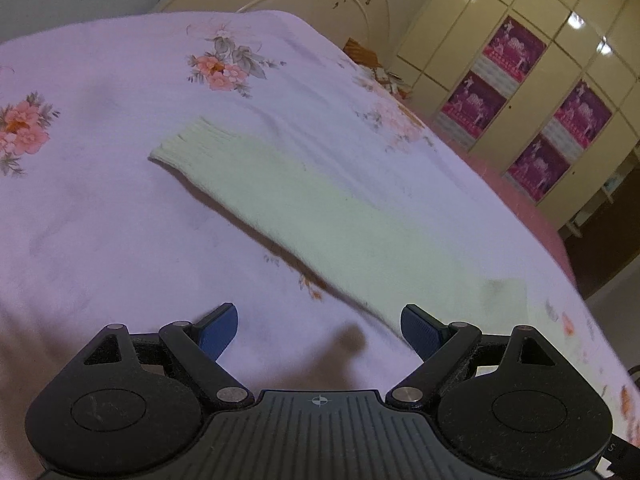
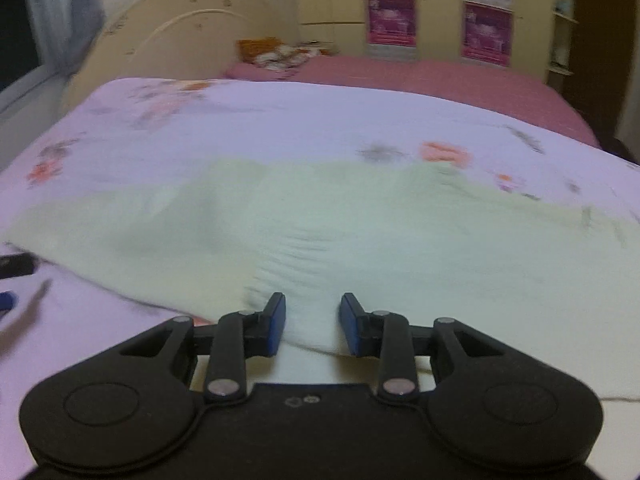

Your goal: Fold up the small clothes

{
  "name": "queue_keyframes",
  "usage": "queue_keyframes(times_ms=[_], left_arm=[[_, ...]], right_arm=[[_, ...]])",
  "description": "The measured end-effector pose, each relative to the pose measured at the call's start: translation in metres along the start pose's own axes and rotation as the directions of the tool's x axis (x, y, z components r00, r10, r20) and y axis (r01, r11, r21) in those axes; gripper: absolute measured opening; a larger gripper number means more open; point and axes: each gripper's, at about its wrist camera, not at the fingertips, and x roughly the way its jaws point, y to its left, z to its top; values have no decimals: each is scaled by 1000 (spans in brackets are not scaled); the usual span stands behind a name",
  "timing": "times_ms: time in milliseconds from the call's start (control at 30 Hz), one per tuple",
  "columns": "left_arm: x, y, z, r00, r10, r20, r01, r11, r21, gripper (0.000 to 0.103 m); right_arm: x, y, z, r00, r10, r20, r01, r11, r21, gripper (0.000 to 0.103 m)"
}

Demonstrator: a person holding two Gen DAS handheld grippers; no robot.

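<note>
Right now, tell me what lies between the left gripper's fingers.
Only bare floral bedsheet between the left gripper fingers; the pale green garment lies just beyond, in the left wrist view.

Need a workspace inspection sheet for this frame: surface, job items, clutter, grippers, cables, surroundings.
Surface: floral bedspread, pale lilac, lightly rumpled, over a pink sheet.
Job's things: pale green knit garment lying flat; its ribbed cuff is at the far end in the left wrist view.
Clutter: crumpled orange patterned cloth near the headboard.
Grippers: left gripper jaws wide, nothing between them, above the bedspread beside the garment. Right gripper jaws part closed with garment fabric between them; contact unclear in the blur.
Cables: nothing seen.
Surroundings: cream headboard, cream wardrobe with magenta posters.
</note>
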Motion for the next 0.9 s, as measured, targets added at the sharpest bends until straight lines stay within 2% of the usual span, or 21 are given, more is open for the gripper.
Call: queue_keyframes(times_ms=[100,367,433,533,600,667,733,767,833,900], left_arm=[[10,6,9,999,-32,3,32,999,-24,88],[27,19,24,994,-87,67,93,991,-92,87],[34,20,27,992,-88,90,97,990,-105,72],[46,26,35,989,-91,116,106,985,-135,59],[52,27,39,987,-95,129,114,983,-146,57],[57,27,42,986,-86,141,108,982,-153,45],[60,32,41,988,-73,133,98,977,-188,16],[62,36,42,990,-64,129,91,972,-217,11],[65,42,43,990,-63,128,93,965,-246,8],[65,42,45,989,-63,133,93,967,-237,4]], right_arm=[[-5,-11,4,1000,-6,19,4,996,90,30],[-9,-22,-4,997,-73,16,71,993,95,33],[-9,-25,-6,997,-74,14,73,992,105,33],[-8,-23,-5,996,-82,18,80,992,95,36],[-7,-22,-5,996,-84,20,81,992,94,37],[-6,-21,-5,996,-86,23,84,992,92,37],[-7,-20,-6,996,-90,24,88,992,91,37],[-7,-20,-5,995,-92,26,90,992,89,37],[-10,-19,-2,994,-101,36,98,992,81,37],[-14,-19,-1,991,-125,57,121,990,66,37]])
